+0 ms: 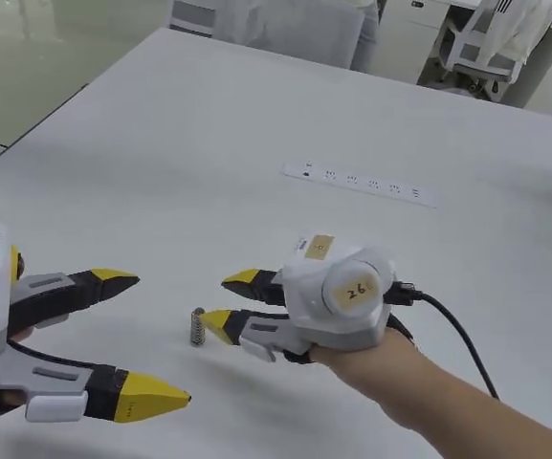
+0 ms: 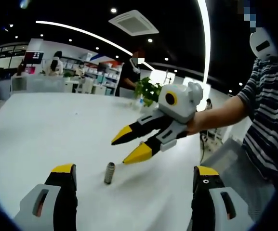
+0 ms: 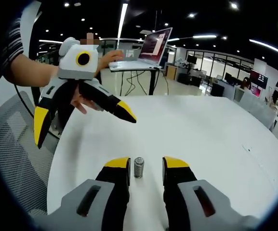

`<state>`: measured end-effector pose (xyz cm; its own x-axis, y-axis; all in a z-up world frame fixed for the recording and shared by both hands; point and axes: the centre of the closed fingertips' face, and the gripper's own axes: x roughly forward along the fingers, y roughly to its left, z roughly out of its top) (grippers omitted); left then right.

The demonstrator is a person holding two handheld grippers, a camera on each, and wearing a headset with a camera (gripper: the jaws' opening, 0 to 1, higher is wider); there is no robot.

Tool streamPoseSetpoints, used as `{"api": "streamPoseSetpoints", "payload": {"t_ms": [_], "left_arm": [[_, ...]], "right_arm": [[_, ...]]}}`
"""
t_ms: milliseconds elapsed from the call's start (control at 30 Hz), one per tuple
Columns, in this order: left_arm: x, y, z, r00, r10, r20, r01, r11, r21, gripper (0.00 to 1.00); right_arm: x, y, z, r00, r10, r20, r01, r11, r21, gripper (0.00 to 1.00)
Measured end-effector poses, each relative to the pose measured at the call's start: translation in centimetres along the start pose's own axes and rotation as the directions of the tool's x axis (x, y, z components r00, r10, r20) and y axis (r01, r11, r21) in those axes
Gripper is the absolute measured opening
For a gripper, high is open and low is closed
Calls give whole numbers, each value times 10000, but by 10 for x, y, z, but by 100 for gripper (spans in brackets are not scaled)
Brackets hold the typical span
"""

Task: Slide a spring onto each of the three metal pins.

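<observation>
A small metal spring stands upright on the white table. My right gripper is open, and its lower yellow tip sits just right of the spring. In the right gripper view the spring stands between the tips of that gripper with a gap on each side. My left gripper is open at the lower left, its jaws wide apart and pointing at the spring. The left gripper view shows the spring ahead of my left gripper, with the right gripper just beyond it.
A white power strip lies farther back on the table. A black cable trails from the right gripper. An office chair stands beyond the far edge. A mesh chair is close to the near side.
</observation>
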<state>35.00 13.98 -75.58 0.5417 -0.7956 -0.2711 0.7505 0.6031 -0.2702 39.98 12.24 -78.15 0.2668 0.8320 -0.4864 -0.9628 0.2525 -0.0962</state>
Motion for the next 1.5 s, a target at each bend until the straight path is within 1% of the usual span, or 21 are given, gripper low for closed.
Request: {"api": "streamPoseSetpoints", "payload": {"t_ms": [67,267,467,600,700,800,867,967,1133,1200,1333,1367,1433,1467,1500], "left_arm": [[2,-1,1,10000,-14,27,14,10000,3,98],[6,-2,5,10000,-81,57,81,9999,67,98],[10,-1,7,9999,-93,88,91,9999,135,98],[14,2,6,10000,19,42,-20,9997,232,98],[15,2,6,10000,57,57,-59,9997,254,98],[17,1,7,9999,84,101,-87,9995,319,98],[18,1,8,9998,103,145,-108,9993,344,98],[18,2,8,9998,128,133,-134,9990,429,98],[16,2,8,9998,165,118,-171,9986,493,98],[16,2,7,9998,187,84,-191,9984,533,98],[15,1,7,9998,186,67,-190,9979,623,98],[15,1,7,9998,199,49,-201,9976,665,98],[15,0,6,9998,218,38,-220,9972,710,98],[15,0,6,9997,229,37,-231,9971,725,98],[14,0,6,9997,252,47,-255,9970,726,98]], "right_arm": [[-4,-2,-3,10000,-67,-48,68,9999,106,29],[-20,-7,-9,9987,-486,175,477,9978,469,38],[-39,-10,-14,9967,-757,299,737,9953,626,41],[-54,-12,-19,9942,-964,467,928,9929,750,49],[-64,-15,-23,9905,-1216,638,1130,9857,1250,58],[-75,-17,-30,9871,-1447,677,1349,9820,1321,66],[-79,-19,-33,9863,-1510,662,1403,9795,1447,69],[-90,-23,-42,9829,-1718,657,1584,9723,1717,75],[-112,-29,-52,9745,-2106,777,1920,9612,1979,83],[-122,-28,-56,9722,-2173,871,1960,9589,2054,86],[-138,-30,-71,9693,-2379,626,2208,9535,2050,92],[-141,-32,-72,9672,-2458,637,2277,9506,2108,94],[-148,-34,-74,9610,-2651,792,2388,9393,2465,96],[-151,-36,-76,9585,-2739,790,2460,9348,2560,98],[-153,-36,-77,9568,-2794,808,2503,9325,2605,99]]}}
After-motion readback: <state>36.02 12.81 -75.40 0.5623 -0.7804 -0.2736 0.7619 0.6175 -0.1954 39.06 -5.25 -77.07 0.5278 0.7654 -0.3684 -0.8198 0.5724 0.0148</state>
